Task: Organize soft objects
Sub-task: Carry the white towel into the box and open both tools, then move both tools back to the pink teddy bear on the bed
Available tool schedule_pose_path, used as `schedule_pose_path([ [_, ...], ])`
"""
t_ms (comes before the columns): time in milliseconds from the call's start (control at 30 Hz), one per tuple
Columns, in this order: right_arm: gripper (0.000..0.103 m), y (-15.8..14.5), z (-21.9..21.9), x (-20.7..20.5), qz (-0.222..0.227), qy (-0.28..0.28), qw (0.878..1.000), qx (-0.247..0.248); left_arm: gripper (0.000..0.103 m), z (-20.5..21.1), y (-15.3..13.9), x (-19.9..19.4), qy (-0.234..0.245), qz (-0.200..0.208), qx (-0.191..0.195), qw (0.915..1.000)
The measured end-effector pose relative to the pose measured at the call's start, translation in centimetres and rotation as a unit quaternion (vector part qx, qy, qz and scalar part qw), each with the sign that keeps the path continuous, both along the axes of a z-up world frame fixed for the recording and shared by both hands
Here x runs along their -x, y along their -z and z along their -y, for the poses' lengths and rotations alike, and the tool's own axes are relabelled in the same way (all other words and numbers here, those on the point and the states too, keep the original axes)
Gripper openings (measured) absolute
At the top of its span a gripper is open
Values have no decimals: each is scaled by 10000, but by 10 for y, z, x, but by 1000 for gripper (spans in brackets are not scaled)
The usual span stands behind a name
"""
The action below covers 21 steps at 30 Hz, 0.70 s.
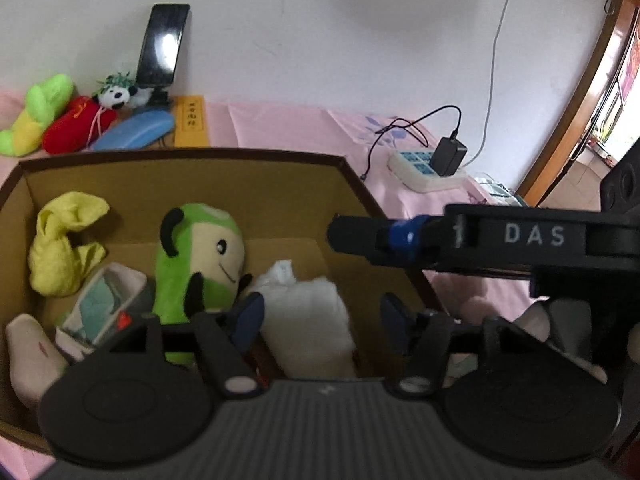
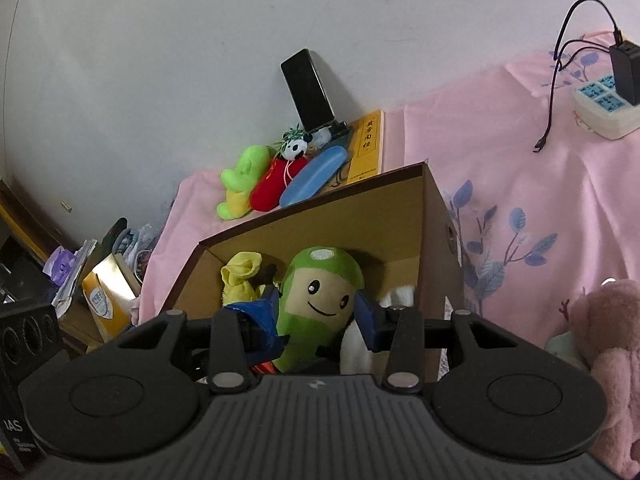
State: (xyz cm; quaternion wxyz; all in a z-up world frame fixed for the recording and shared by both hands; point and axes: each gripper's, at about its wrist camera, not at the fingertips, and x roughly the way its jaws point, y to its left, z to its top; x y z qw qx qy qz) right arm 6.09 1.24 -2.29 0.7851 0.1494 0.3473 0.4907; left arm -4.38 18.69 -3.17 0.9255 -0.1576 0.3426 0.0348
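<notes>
A cardboard box [image 1: 280,184] sits on the pink bed. Inside lie a green plush doll [image 1: 200,256], a yellow cloth [image 1: 64,248], a white cloth [image 1: 308,312] and a pink-white sock [image 1: 28,356]. My left gripper [image 1: 320,320] is open and empty above the white cloth. My right gripper [image 2: 320,312] is open, its fingers either side of the green plush doll [image 2: 320,292] in the box [image 2: 432,220]. A pink plush toy [image 2: 608,344] lies right of the box.
By the wall lie a green-yellow toy [image 1: 36,116], a red toy [image 1: 76,124], a panda [image 1: 116,96], a blue case [image 1: 136,130], a yellow book [image 1: 192,120] and a phone [image 1: 164,44]. A power strip with charger [image 1: 432,164] lies to the right.
</notes>
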Motion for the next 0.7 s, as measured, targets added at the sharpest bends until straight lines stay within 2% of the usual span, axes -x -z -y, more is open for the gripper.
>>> schedule_pose_path([
  [167, 27, -3, 17, 3, -74, 76, 9999, -104, 63, 2, -6, 6, -150, -83, -46, 9998],
  [300, 27, -6, 37, 6, 30, 139, 9999, -62, 63, 6, -16, 12, -227, -60, -25, 9997],
  [533, 27, -2, 78, 3, -123, 237, 9996, -131, 64, 32, -31, 13, -278, -94, -177, 9994],
  [700, 27, 2, 100, -2, -229, 283, 9993, -126, 65, 55, -37, 0, -433, -370, -298, 9979],
])
